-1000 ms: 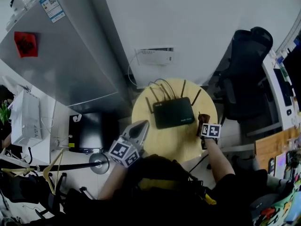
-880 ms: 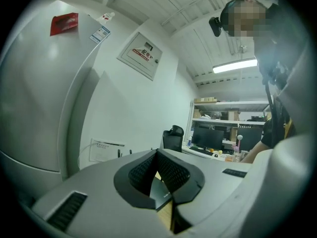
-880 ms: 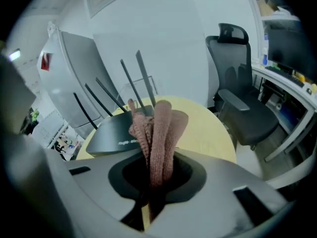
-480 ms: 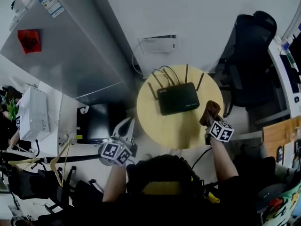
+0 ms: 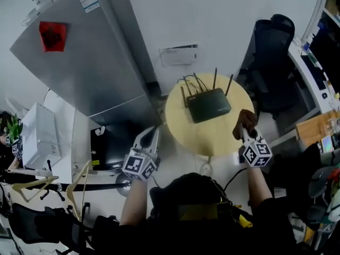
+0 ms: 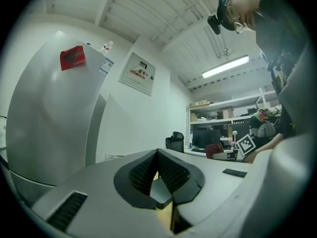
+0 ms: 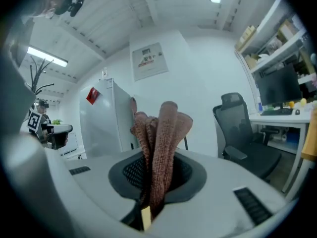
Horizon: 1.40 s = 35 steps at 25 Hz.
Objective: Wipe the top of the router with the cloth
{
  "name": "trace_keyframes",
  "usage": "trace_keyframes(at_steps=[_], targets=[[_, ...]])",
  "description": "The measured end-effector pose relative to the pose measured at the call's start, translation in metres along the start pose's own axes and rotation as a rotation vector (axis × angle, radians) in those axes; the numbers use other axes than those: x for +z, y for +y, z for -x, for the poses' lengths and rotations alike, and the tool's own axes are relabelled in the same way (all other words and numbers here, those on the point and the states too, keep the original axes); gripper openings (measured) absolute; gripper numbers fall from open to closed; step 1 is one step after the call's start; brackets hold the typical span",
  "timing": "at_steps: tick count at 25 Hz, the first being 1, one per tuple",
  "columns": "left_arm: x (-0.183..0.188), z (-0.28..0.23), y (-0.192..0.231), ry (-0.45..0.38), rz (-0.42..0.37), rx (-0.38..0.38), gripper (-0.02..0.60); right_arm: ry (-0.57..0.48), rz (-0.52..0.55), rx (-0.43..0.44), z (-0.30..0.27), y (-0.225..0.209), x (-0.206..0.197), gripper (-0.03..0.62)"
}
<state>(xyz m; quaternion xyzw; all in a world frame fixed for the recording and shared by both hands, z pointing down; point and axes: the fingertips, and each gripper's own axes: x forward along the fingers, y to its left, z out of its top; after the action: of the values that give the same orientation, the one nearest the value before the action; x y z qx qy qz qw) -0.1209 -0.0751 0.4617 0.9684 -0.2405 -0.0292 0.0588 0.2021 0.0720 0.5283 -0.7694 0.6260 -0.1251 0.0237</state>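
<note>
One claw [image 7: 151, 185], right, pinches cloth [image 7: 161, 133]

brown cloth [image 7: 159, 148] (black router [image 5: 210, 104])

Even ceiling-tube lighting, soft shadows, strong fisheye warp, dark corners

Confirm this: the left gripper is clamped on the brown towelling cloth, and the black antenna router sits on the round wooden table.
Not the left gripper: the right gripper is clamped on the brown towelling cloth, as the right gripper view shows. The black antenna router does sit on the round wooden table.
</note>
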Motion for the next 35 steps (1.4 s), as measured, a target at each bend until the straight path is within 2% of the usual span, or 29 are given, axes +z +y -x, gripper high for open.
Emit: trace_keyframes(at_steps=[5, 10, 14, 20, 24, 27, 31, 35], targets=[[0.02, 0.052, -0.016, -0.083, 0.045, -0.073, -0.009, -0.134, -0.015, -0.025, 0.056, 0.08, 0.025, 0.063], [0.023, 0.094, -0.042, -0.071, 0.071, -0.132, -0.009, -0.132, -0.005, -0.039, 0.12, 0.131, 0.01, 0.061], [0.022, 0.132, -0.062, -0.069, 0.067, -0.11, -0.009, -0.141, 0.014, -0.036, 0.161, 0.147, 0.003, 0.061], [0.012, 0.149, -0.094, -0.102, 0.079, -0.039, -0.009, -0.218, -0.022, 0.042, 0.194, 0.13, 0.006, 0.058], [0.003, 0.15, -0.127, -0.053, 0.069, -0.039, -0.009, -0.229, -0.053, 0.056, 0.228, 0.109, 0.007, 0.058], [0.002, 0.147, -0.143, -0.052, 0.065, -0.032, -0.009, -0.189, -0.045, 0.038, 0.242, 0.087, 0.003, 0.054], [-0.006, 0.149, -0.16, -0.081, 0.099, 0.008, -0.008, -0.101, -0.012, 0.049, 0.24, 0.067, -0.012, 0.052], [-0.015, 0.154, -0.168, -0.059, 0.092, 0.01, -0.008, -0.109, 0.022, 0.075, 0.239, 0.067, -0.016, 0.052]])
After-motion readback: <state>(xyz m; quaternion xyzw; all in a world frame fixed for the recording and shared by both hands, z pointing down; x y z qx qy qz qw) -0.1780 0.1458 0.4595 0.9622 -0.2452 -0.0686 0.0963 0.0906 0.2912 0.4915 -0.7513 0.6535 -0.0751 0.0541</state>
